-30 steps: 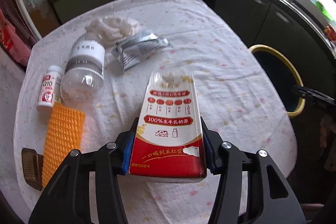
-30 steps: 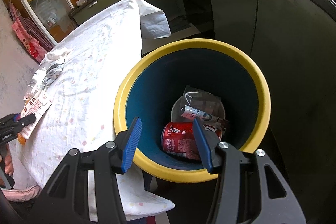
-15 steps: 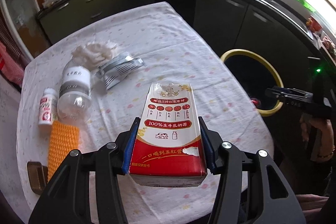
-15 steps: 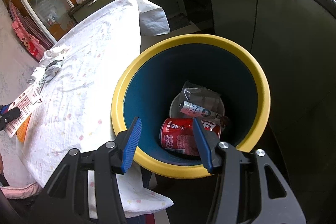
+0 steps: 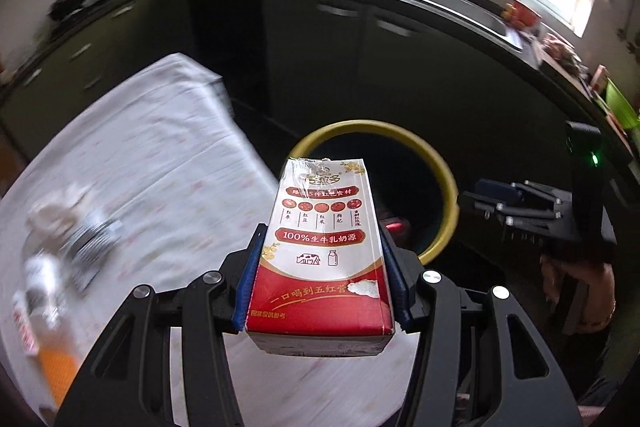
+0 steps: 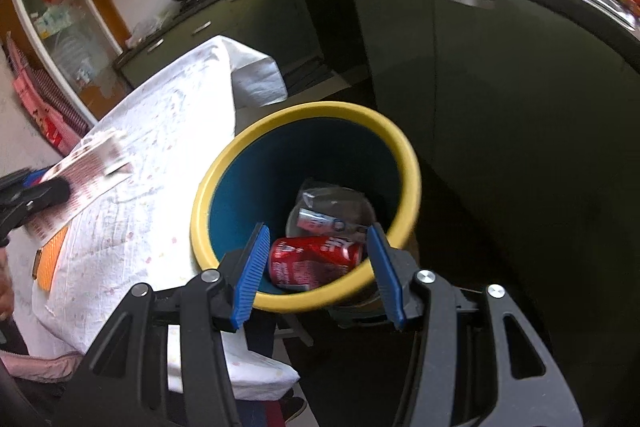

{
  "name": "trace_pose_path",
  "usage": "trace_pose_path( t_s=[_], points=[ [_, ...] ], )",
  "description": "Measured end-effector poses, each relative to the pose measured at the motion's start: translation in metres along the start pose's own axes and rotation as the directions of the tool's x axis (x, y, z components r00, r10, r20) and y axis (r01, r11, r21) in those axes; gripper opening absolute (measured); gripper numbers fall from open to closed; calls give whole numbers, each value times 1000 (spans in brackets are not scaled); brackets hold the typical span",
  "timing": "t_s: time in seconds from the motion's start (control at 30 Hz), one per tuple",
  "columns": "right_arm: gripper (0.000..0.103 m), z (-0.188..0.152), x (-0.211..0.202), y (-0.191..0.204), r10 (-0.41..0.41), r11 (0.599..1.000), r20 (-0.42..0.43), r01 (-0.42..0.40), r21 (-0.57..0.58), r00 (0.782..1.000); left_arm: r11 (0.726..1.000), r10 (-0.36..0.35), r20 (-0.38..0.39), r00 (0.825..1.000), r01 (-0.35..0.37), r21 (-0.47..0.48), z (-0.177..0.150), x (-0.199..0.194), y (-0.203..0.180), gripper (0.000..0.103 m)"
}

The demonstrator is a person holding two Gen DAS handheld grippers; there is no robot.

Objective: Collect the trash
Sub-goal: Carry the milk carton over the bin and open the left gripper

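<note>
My left gripper (image 5: 322, 263) clamps milk carton (image 5: 322, 251) | bin (image 5: 448, 187) ahead | my right gripper (image 6: 318, 263) gapes empty above bin, can (image 6: 316, 259) below.

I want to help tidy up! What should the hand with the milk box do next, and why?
Probably carry the milk carton a bit further until it is over the yellow-rimmed bin, then let go. The left gripper is clamped on it, and it looks short of the bin's opening, above the table edge.

Black linkage arms, silver screws, ribbed blue fingers (image 6: 256, 271); bare-skinned hand (image 5: 576, 291).
</note>
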State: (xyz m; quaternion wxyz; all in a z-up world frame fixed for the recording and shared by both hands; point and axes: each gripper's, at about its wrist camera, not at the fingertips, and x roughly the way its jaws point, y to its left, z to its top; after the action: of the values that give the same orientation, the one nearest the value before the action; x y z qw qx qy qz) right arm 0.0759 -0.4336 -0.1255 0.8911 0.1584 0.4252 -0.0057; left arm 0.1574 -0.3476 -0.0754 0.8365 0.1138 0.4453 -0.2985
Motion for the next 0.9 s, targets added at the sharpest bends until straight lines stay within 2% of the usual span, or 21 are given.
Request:
trace_pose_path(
  t_s=[0.17,0.33,0.37,0.4,0.43,0.47,0.67,0.9],
  points=[
    [49,-6,-3,-20,-18,999,-2,18,39,1000,998,-52,-38,998,53,31,31,46,-27,52],
    [49,-8,1,-32,-21,998,-8,21,66,1000,998,-57,-53,997,58,22,48,92,-34,53],
    [49,-7,2,-34,-20,997,-9,20,69,1000,998,-48,-45,998,49,25,51,99,-34,58],
    [49,-7,3,-35,-18,997,-11,19,73,1000,999,-36,-35,999,37,34,55,107,-35,76],
    [49,-7,4,-36,-17,997,-11,18,76,1000,999,-21,-26,999,22,38,57,111,-34,84],
    [49,-6,5,-36,-15,997,-12,16,76,1000,999,11,1,1000,-11,37,59,113,-33,88],
    [49,-6,6,-31,-8,998,-14,9,65,1000,1000,-11,32,999,10,21,51,84,-21,88],
    [49,-5,9,-18,6,999,-23,-5,37,1000,1000,0,124,992,3,-25,15,0,12,93]
  ],
)
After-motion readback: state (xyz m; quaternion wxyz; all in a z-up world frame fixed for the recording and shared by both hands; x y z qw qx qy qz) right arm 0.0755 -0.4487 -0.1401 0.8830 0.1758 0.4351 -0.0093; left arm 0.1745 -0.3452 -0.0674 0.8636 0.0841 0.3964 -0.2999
